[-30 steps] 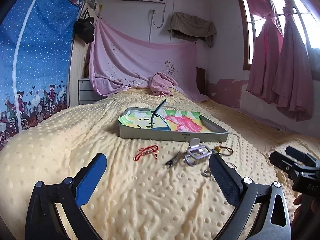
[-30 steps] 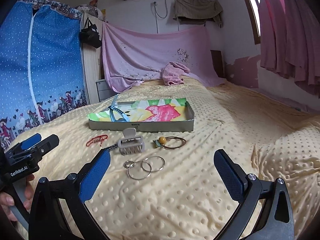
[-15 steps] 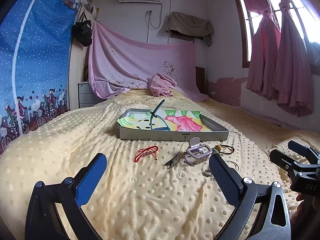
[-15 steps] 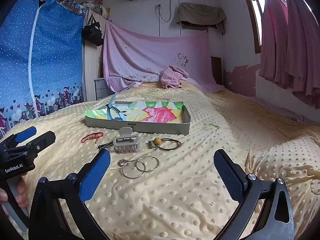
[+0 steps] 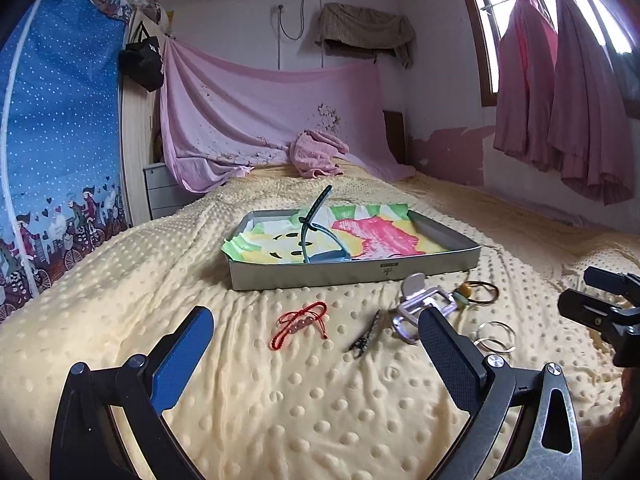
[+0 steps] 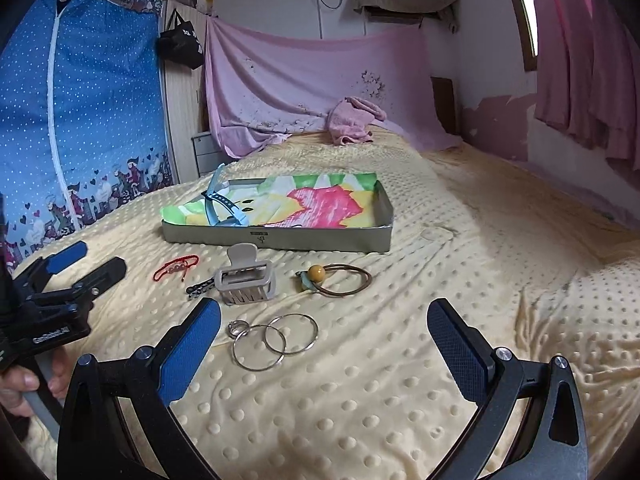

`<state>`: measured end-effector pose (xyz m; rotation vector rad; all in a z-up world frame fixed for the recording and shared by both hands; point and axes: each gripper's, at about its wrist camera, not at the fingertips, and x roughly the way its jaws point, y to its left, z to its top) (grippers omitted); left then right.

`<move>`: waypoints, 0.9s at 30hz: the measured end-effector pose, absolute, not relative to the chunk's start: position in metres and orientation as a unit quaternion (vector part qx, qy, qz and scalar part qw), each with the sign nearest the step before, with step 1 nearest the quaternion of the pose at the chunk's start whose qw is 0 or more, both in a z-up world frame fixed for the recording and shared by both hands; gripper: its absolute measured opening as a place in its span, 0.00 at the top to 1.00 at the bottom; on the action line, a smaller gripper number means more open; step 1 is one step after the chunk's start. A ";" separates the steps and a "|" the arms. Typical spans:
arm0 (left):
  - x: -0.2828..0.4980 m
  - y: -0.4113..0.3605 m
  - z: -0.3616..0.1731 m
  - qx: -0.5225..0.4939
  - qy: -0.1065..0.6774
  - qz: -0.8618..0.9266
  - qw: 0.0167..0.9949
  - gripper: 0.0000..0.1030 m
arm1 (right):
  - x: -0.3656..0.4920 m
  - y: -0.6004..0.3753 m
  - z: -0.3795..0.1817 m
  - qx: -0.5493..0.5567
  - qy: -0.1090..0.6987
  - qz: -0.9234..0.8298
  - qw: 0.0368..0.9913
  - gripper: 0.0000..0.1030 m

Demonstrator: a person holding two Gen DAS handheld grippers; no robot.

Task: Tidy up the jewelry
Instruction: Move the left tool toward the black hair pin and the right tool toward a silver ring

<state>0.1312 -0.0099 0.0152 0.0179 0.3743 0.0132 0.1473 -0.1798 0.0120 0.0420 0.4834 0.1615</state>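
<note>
Left wrist view: both tongs [image 5: 316, 356] [image 6: 324, 344] spread wide, empty | cameras have edged closer to bed items | red bracelet [image 5: 298, 325], hoops [image 6: 276, 340] outside tray [image 5: 356, 270] | sorting barely begun

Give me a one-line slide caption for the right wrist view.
Open right tool above hoop rings; claw clip, hair tie before tray.

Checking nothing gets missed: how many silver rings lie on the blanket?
3: two large hoops overlapping between the right gripper's fingers, and one small ring touching them at their left. None seems hidden.
</note>
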 end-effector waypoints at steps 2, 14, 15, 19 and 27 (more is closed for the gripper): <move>0.137 -0.009 0.013 0.008 0.186 0.008 0.983 0.00 | 0.151 -0.176 0.012 0.016 0.237 0.092 0.967 0.02; 0.183 -0.012 -0.007 0.006 0.273 -0.069 0.960 0.24 | 0.191 -0.167 -0.018 0.034 0.322 0.129 0.937 0.45; 0.189 -0.012 -0.011 0.001 0.287 -0.076 0.955 0.26 | 0.192 -0.166 -0.021 0.033 0.328 0.133 0.935 0.46; 0.204 -0.013 -0.022 -0.008 0.322 -0.097 0.942 0.37 | 0.197 -0.153 -0.031 0.012 0.351 0.148 0.925 0.49; 0.224 -0.026 -0.038 0.001 0.371 -0.123 0.921 0.65 | 0.211 -0.137 -0.045 -0.024 0.392 0.145 0.908 0.57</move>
